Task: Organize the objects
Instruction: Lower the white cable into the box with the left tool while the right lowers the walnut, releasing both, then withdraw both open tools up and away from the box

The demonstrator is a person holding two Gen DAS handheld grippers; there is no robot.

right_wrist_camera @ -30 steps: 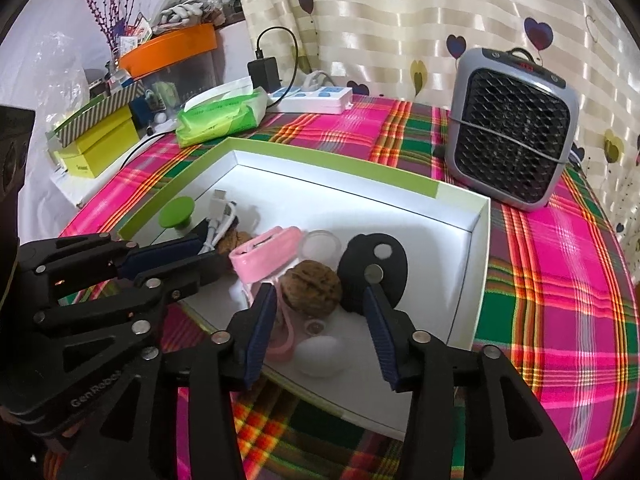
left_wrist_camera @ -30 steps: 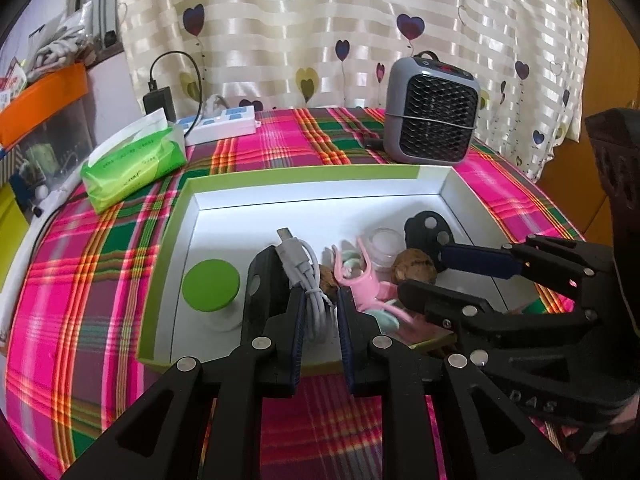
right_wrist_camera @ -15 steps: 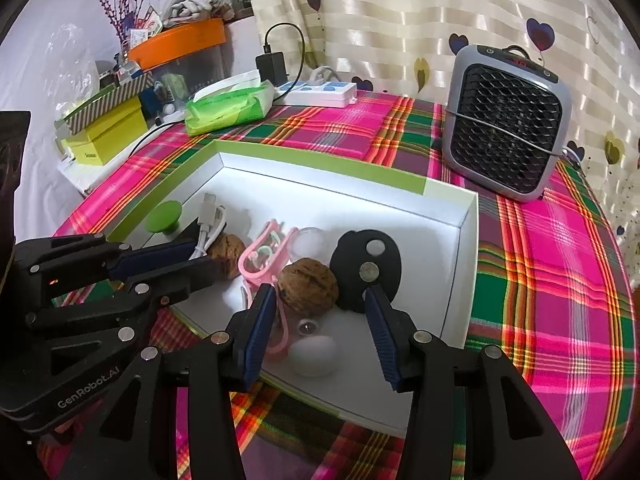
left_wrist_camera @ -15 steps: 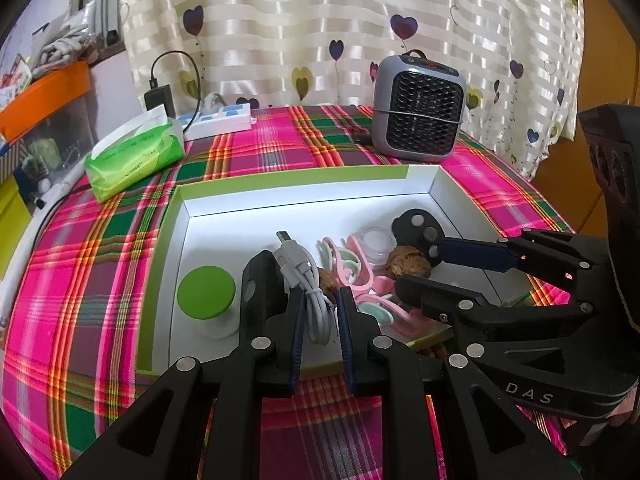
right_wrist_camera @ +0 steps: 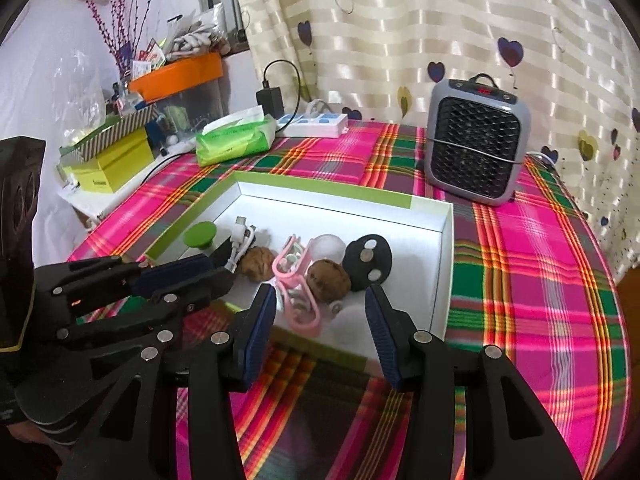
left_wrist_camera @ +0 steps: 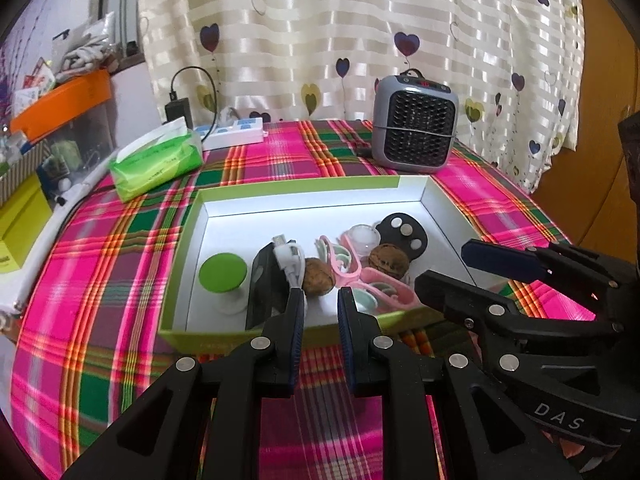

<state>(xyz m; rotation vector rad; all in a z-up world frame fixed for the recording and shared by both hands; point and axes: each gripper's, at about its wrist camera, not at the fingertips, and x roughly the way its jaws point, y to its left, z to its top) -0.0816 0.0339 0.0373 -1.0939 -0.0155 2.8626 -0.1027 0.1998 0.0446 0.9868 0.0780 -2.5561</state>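
Observation:
A white box with green rim (left_wrist_camera: 304,186) (right_wrist_camera: 444,240) sits on the plaid table. Inside lie a green-topped knob (left_wrist_camera: 223,272), a coiled white cable (left_wrist_camera: 294,262) (right_wrist_camera: 240,242), two walnuts (left_wrist_camera: 318,280) (left_wrist_camera: 389,261), a pink clip (left_wrist_camera: 348,266) (right_wrist_camera: 298,276), a clear round lid (left_wrist_camera: 364,236) and a black disc (left_wrist_camera: 404,230) (right_wrist_camera: 368,258). My left gripper (left_wrist_camera: 321,304) is open and empty just before the box's near rim. My right gripper (right_wrist_camera: 320,308) is open and empty over the near rim, in front of a walnut (right_wrist_camera: 329,274).
A grey heater (left_wrist_camera: 416,128) (right_wrist_camera: 476,156) stands behind the box. A green tissue pack (left_wrist_camera: 158,162) (right_wrist_camera: 236,140), a white power strip (left_wrist_camera: 236,134) and a charger lie at the back left. Yellow and orange boxes (right_wrist_camera: 116,160) crowd the left edge.
Both grippers have drawn back toward me out of the box. The left gripper has let go of the white cable, which now lies in the box. The right gripper stayed open.

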